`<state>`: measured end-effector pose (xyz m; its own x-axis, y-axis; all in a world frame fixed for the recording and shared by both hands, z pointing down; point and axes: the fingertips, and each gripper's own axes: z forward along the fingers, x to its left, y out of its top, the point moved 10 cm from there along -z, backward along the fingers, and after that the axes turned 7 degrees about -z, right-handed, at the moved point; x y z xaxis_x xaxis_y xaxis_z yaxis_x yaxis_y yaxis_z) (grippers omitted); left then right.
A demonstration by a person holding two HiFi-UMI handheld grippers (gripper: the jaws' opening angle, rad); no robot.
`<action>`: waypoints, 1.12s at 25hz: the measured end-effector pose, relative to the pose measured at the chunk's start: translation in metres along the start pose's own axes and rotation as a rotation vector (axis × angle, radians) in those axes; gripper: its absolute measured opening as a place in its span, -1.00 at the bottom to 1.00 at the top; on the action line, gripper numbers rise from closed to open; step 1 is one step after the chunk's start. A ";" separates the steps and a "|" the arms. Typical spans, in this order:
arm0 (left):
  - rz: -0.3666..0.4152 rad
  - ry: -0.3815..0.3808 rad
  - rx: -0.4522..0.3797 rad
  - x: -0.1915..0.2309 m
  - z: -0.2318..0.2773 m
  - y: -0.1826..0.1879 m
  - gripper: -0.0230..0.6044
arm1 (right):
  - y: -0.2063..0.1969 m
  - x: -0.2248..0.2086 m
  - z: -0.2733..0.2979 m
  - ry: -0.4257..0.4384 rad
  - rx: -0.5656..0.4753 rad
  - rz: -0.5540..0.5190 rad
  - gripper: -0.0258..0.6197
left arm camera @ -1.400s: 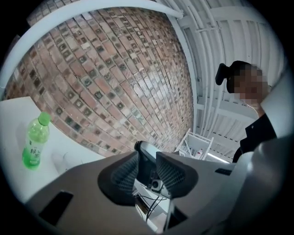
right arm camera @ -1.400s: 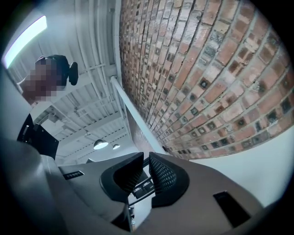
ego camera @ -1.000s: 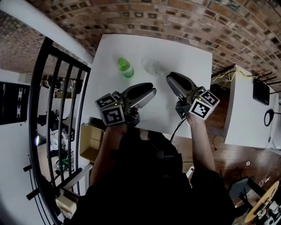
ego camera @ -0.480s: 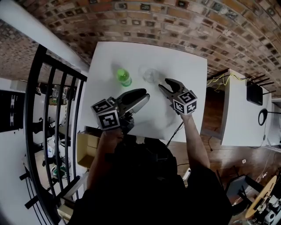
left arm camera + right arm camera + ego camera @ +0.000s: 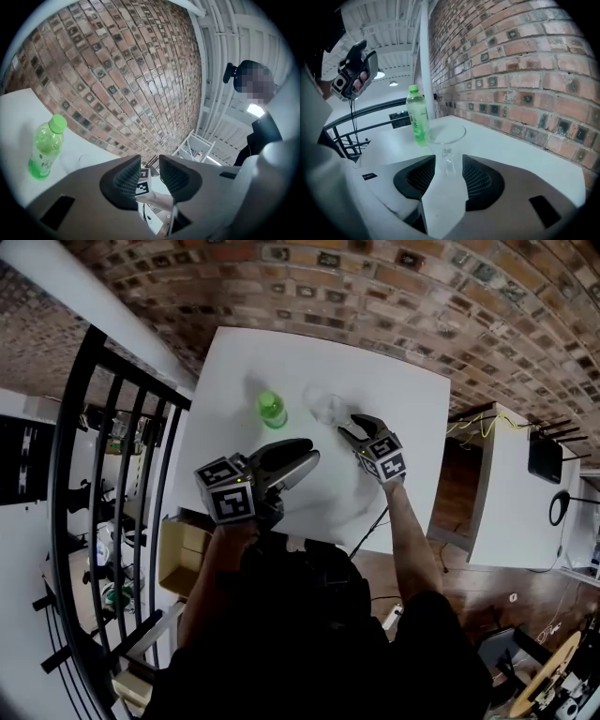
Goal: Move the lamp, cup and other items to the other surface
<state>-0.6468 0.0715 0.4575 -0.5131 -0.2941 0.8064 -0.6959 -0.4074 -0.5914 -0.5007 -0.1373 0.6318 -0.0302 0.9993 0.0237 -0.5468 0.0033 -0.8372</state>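
While the right gripper, whose empty jaws have just been opening wide, points at the clear cup just ahead of its tips, an off-centre advance could knock the light cup over toward the bottle beyond

Bright daylight, strong fisheye edge distortion

Bottle just beside glass
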 end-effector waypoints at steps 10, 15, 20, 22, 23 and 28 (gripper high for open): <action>0.003 0.011 -0.004 0.001 -0.002 0.004 -0.45 | 0.005 0.001 0.020 0.022 0.063 -0.158 -0.44; 0.004 0.021 -0.003 0.003 -0.003 0.003 -0.44 | 0.007 0.002 0.023 0.020 0.081 -0.177 -0.48; -0.001 0.024 -0.004 0.003 -0.003 0.003 -0.45 | 0.008 0.004 0.023 -0.009 0.081 -0.200 -0.70; -0.001 0.023 -0.004 0.003 -0.004 0.003 -0.45 | 0.008 0.005 0.024 -0.012 0.075 -0.205 -0.70; 0.000 0.022 -0.003 0.003 -0.004 0.003 -0.45 | 0.008 0.006 0.024 -0.012 0.070 -0.205 -0.71; 0.003 0.025 -0.008 0.001 -0.004 0.003 -0.45 | 0.013 0.008 0.018 -0.034 0.004 -0.187 -0.74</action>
<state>-0.6515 0.0732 0.4568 -0.5278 -0.2735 0.8042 -0.6983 -0.3993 -0.5941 -0.5233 -0.1300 0.6308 0.0441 0.9795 0.1967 -0.5492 0.1882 -0.8142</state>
